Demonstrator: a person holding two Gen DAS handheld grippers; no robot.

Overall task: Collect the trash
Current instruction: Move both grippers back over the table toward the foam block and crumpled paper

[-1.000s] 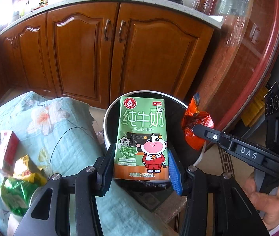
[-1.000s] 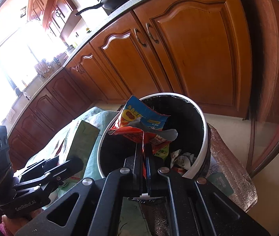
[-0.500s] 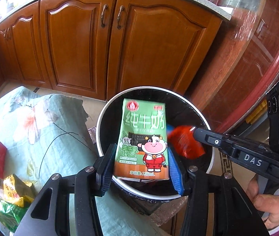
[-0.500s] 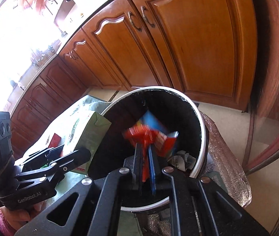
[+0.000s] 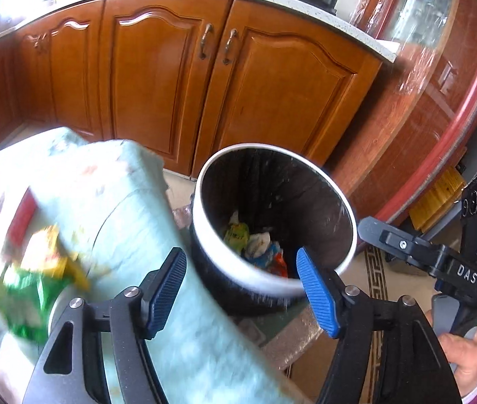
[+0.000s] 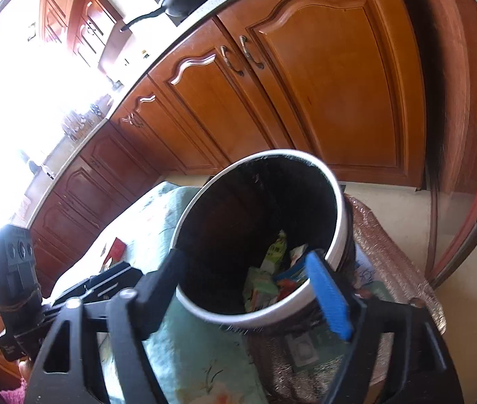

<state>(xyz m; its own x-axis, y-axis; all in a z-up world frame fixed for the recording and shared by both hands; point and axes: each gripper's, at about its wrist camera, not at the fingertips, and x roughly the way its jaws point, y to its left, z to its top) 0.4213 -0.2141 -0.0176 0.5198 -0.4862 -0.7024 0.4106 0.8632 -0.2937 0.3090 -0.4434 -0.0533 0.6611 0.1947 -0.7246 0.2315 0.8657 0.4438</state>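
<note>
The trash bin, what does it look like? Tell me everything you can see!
The trash bin is a round bucket with a white rim and a dark outer wall, lined with a black bag. It stands upright and open, without a lid, beside the light green flowered cloth. Crumpled wrappers and a green carton lie at its bottom.

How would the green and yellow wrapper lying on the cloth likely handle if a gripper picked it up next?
The green and yellow wrapper looks crumpled and thin, so probably floppy and very light. Its surface seems glossy, so it may slip between pads. It is blurred here, so this is tentative.
</note>
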